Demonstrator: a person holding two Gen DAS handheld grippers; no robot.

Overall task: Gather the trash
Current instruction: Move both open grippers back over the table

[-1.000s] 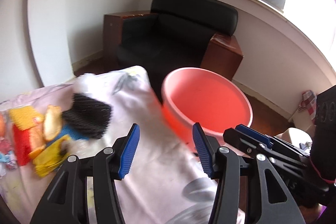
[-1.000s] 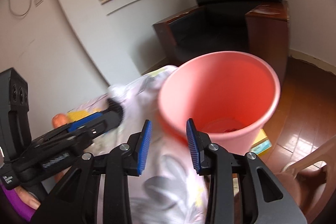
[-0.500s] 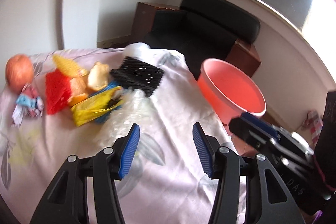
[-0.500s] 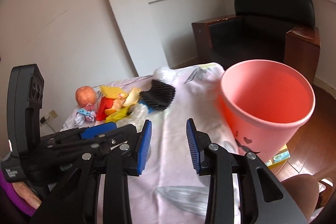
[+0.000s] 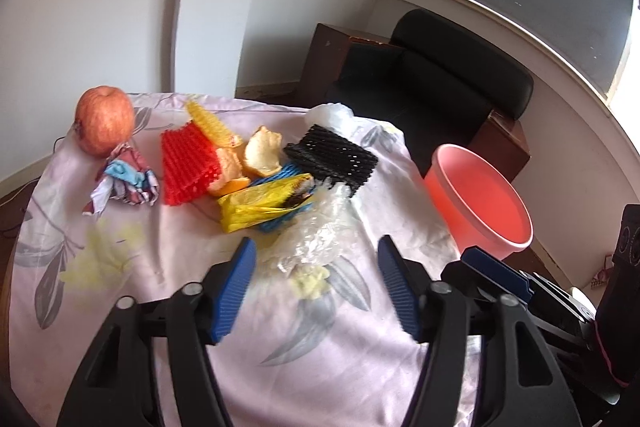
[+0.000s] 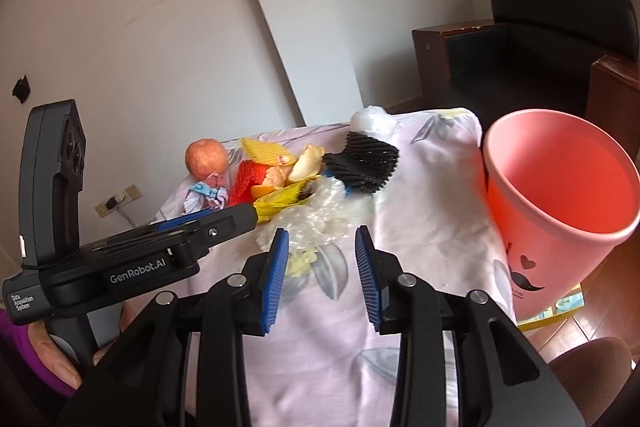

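Just ahead of left claw (image 5: 314,277) — jaws just widened, empty — crumpled clear plastic (image 5: 320,231), pink bin (image 5: 480,203) well right.

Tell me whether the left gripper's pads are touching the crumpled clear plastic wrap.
Apart. In the left wrist view, the left gripper has just been opening and stands wide, with pink cloth showing between each blue pad and the clear plastic wrap ahead.

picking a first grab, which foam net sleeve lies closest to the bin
The black foam net, at the pile's bin-side edge beside the pink bin; the red and yellow nets lie farther away.
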